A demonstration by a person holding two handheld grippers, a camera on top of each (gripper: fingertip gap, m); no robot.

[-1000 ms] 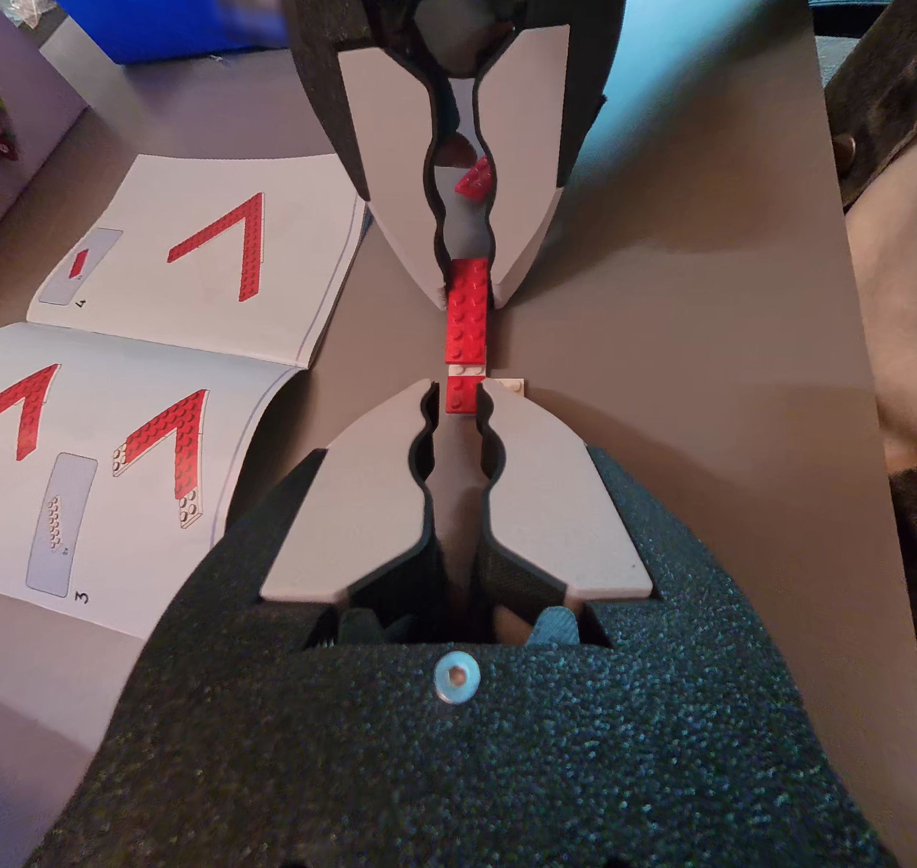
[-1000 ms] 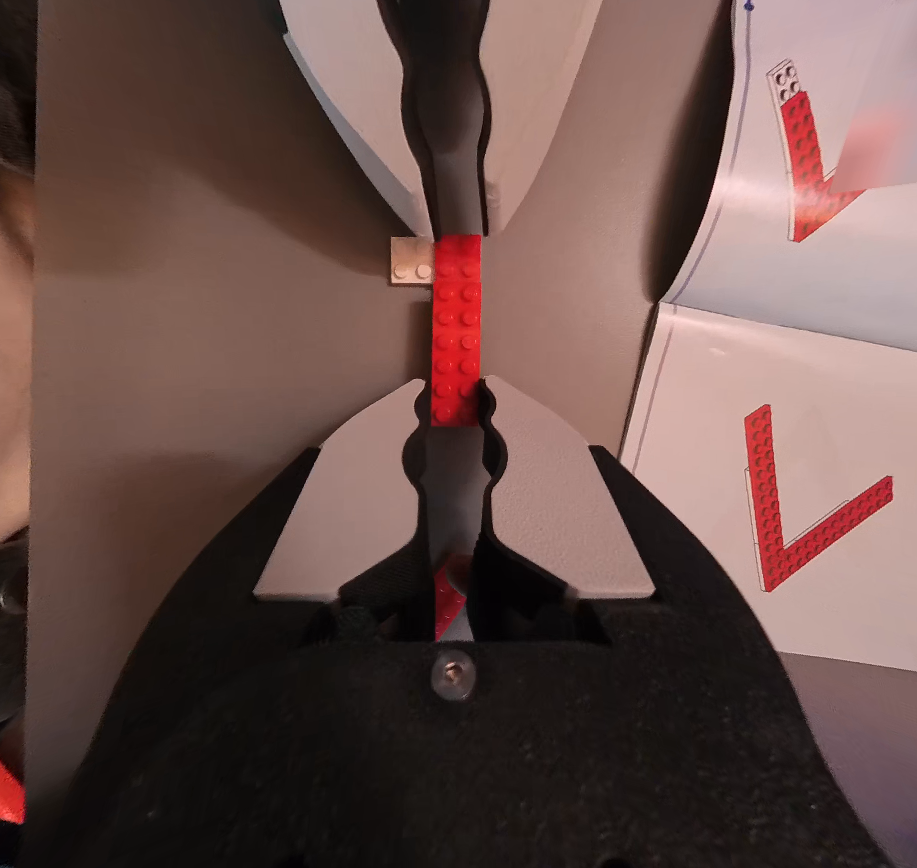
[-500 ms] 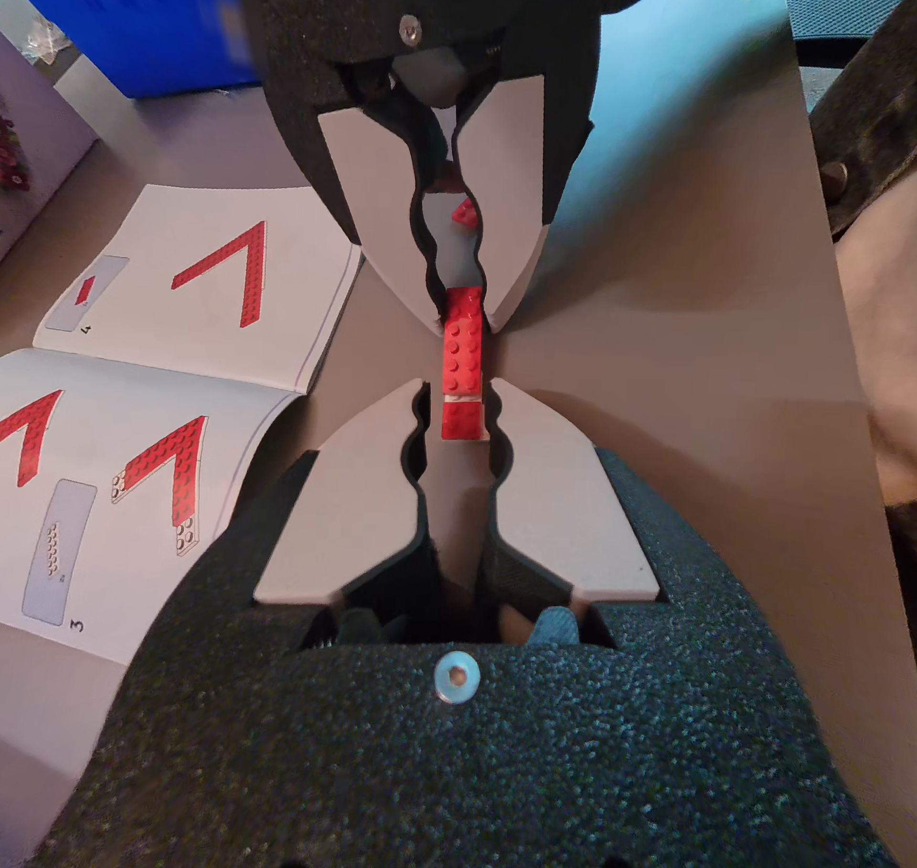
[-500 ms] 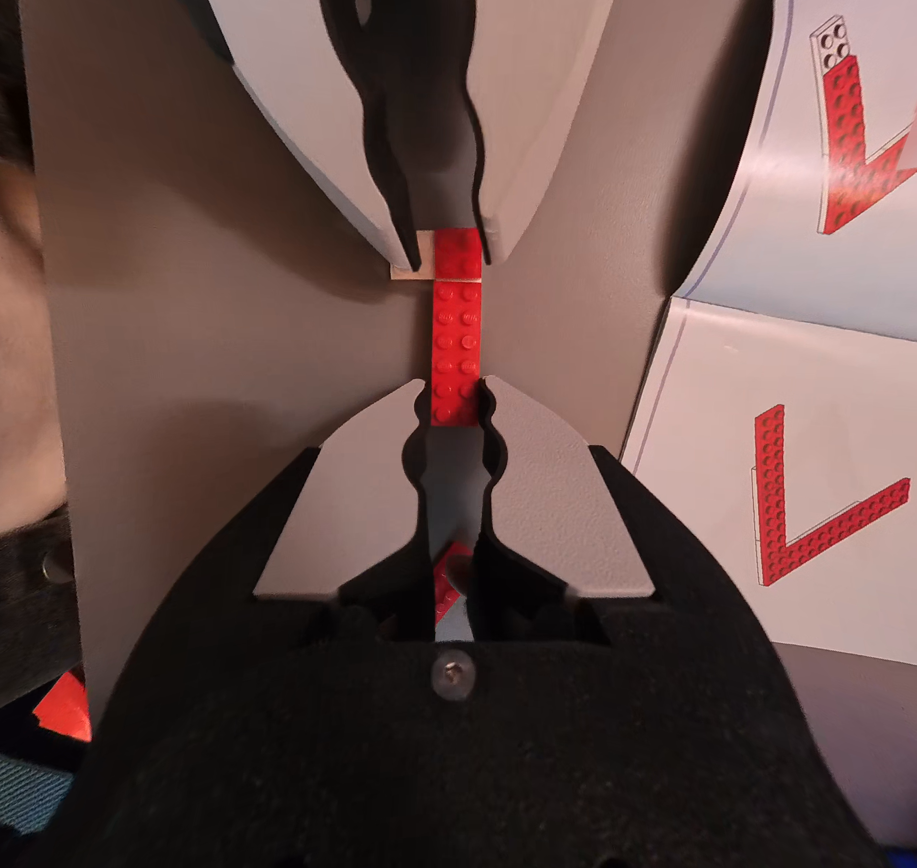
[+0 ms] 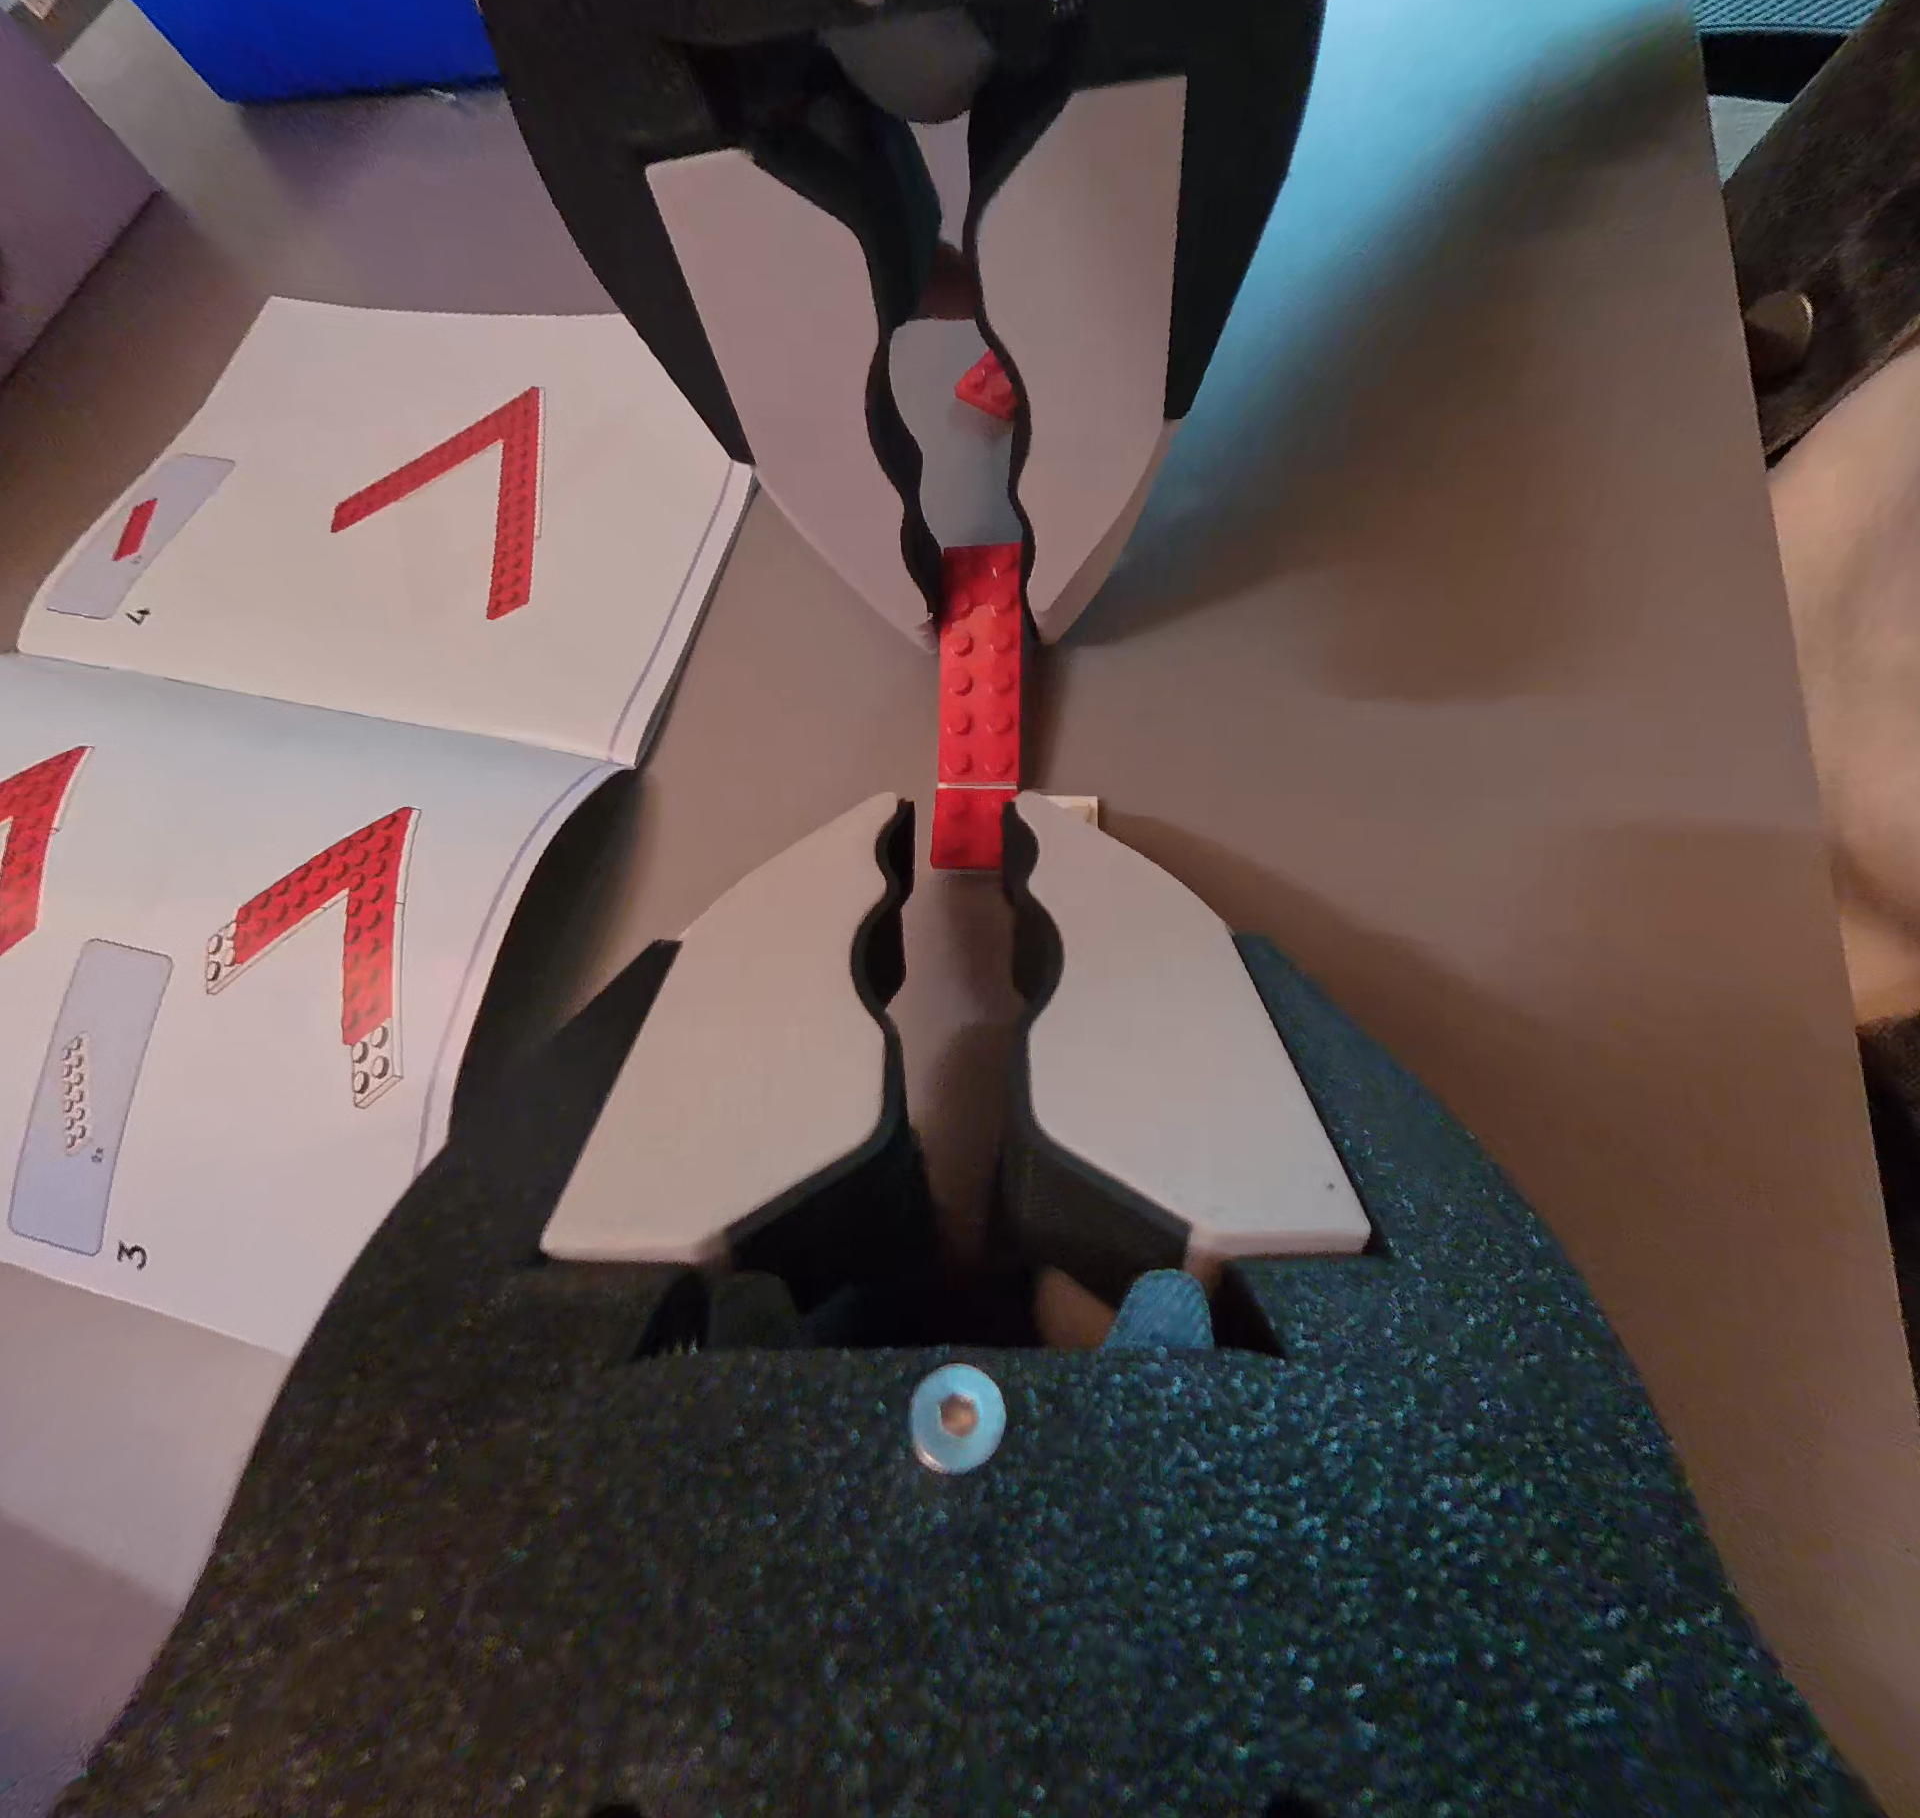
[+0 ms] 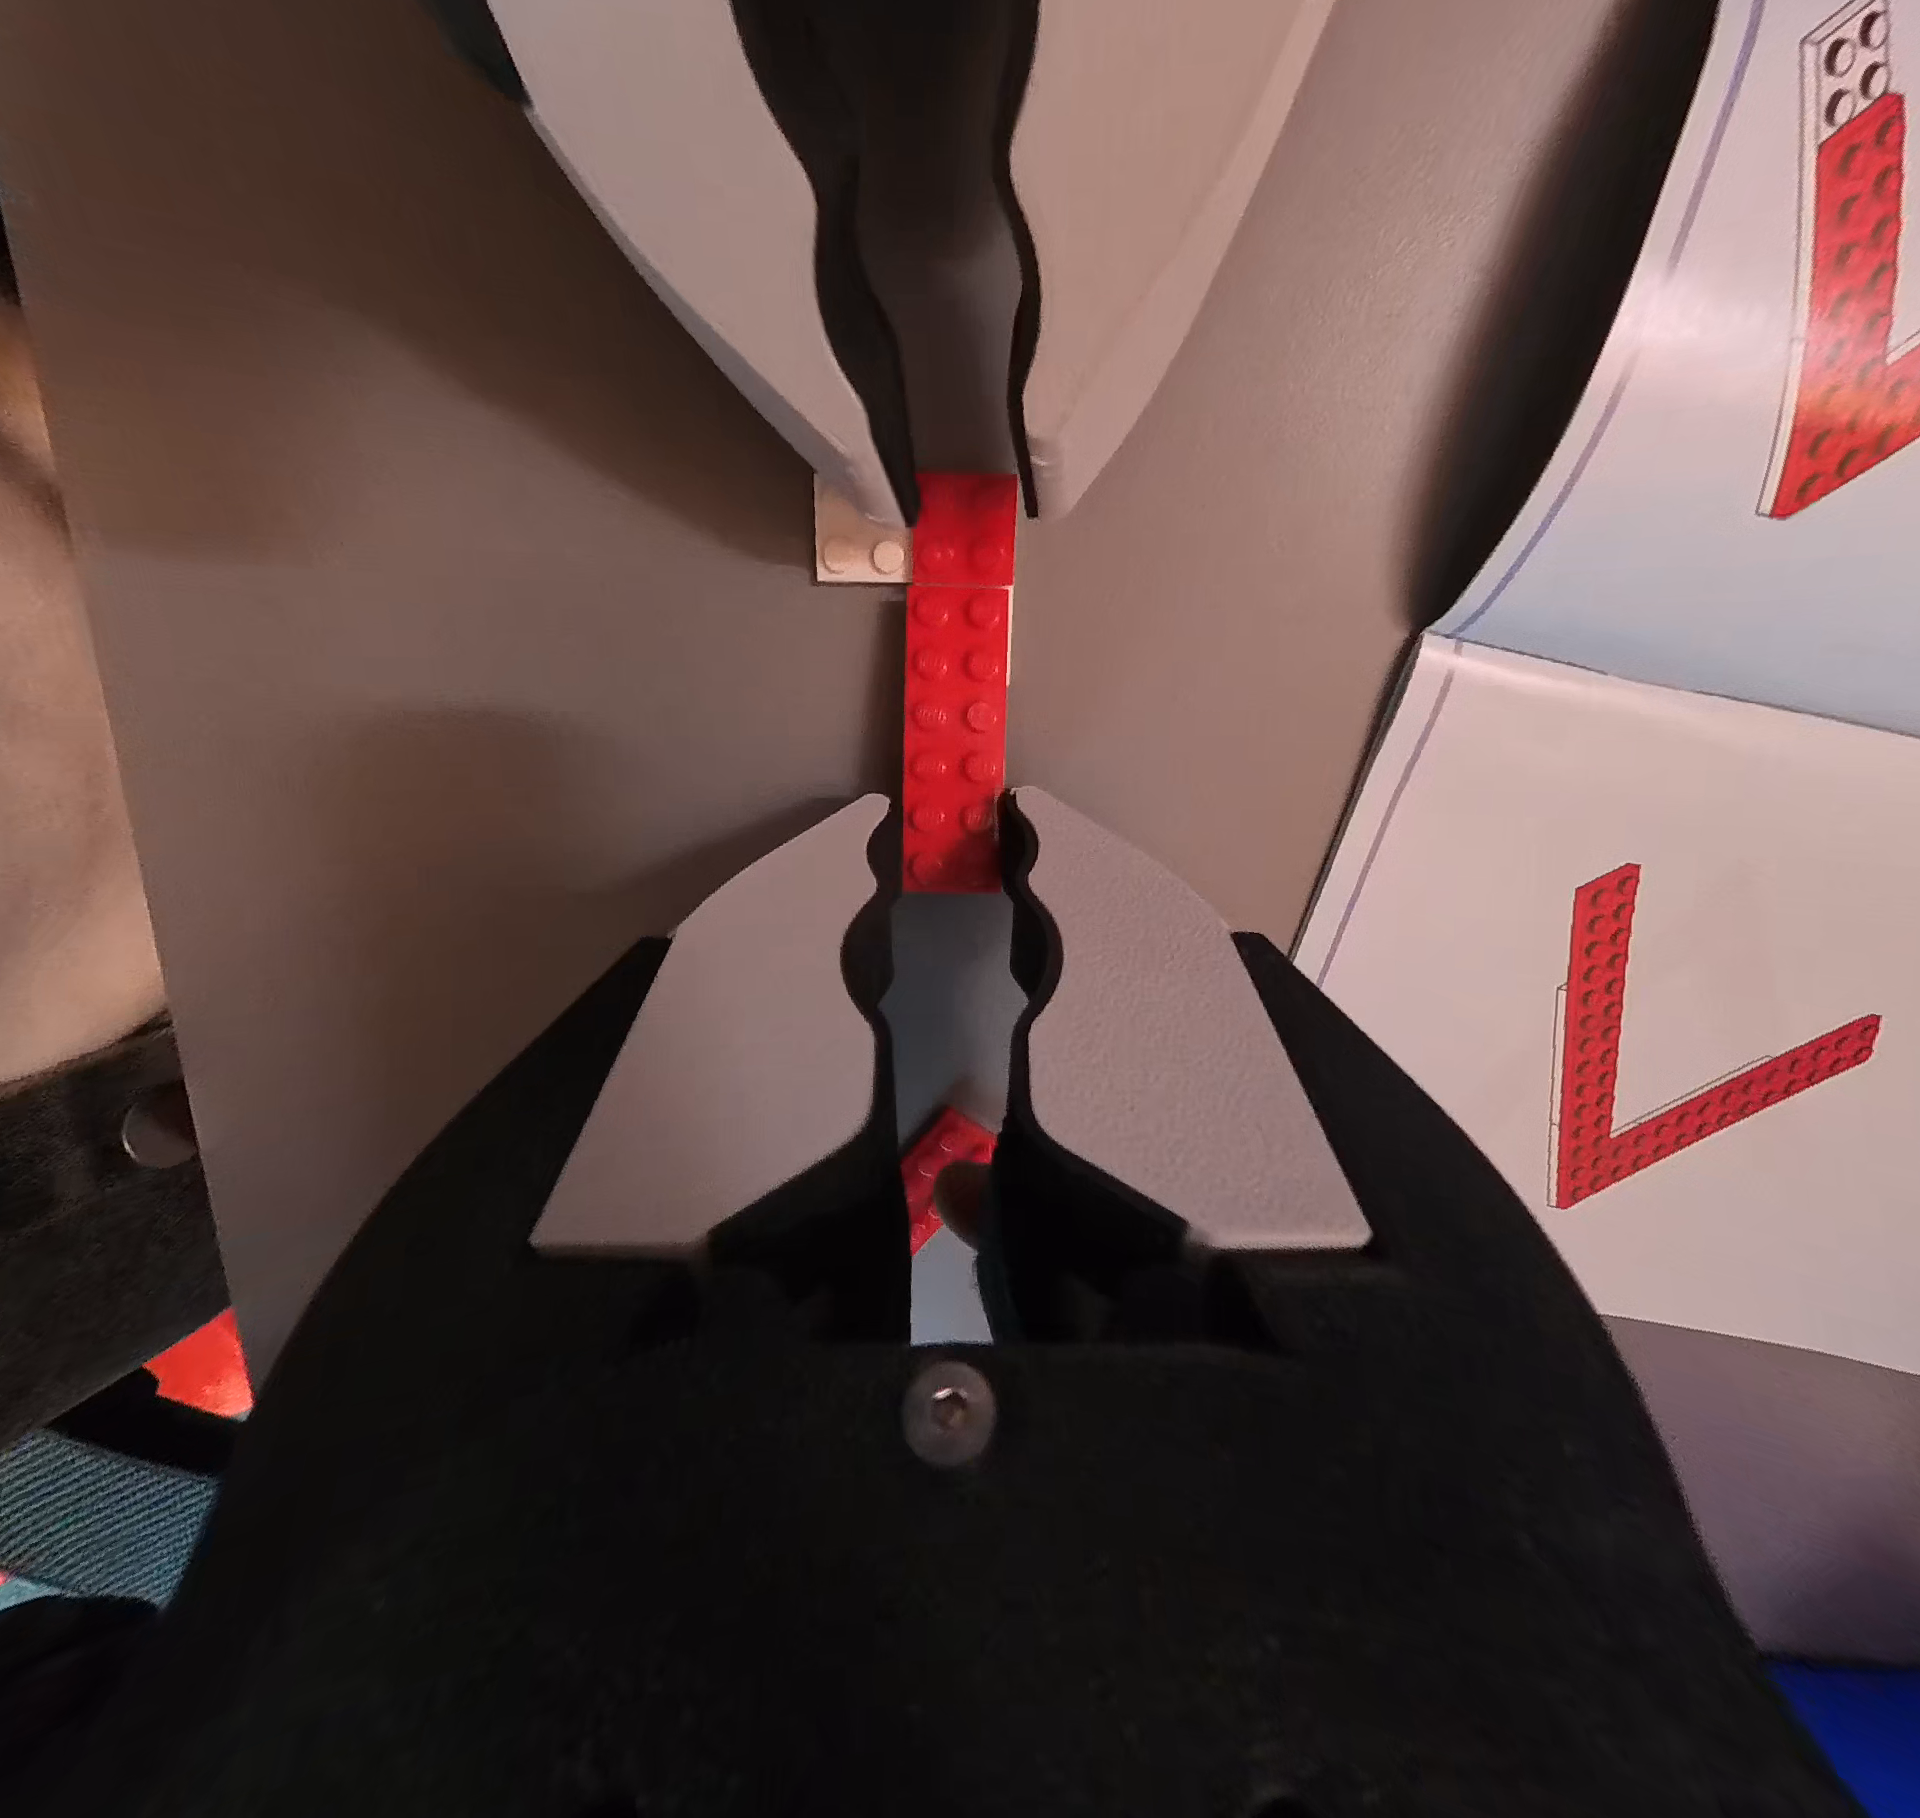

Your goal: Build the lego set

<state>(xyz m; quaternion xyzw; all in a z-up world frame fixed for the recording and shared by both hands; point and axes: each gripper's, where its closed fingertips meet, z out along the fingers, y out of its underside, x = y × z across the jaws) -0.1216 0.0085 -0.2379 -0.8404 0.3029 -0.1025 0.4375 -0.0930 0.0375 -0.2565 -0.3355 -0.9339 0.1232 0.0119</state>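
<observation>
My left gripper (image 5: 956, 838) squeezes the short red piece (image 5: 968, 826), and my right gripper (image 6: 948, 849) squeezes the long red strip (image 6: 956, 729). A moment ago the left one had tipped; now it is level again, so the pieces look snapped end to end. A white plate (image 6: 860, 544) peeks out beside the joint. The open booklet (image 5: 312, 729) lies at 9 o'clock, out of the way. A loose red piece (image 5: 987, 384) waits at 12.

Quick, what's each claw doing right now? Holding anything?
Left gripper: shut on the short red plate.
Right gripper: shut on the long red plate.
</observation>
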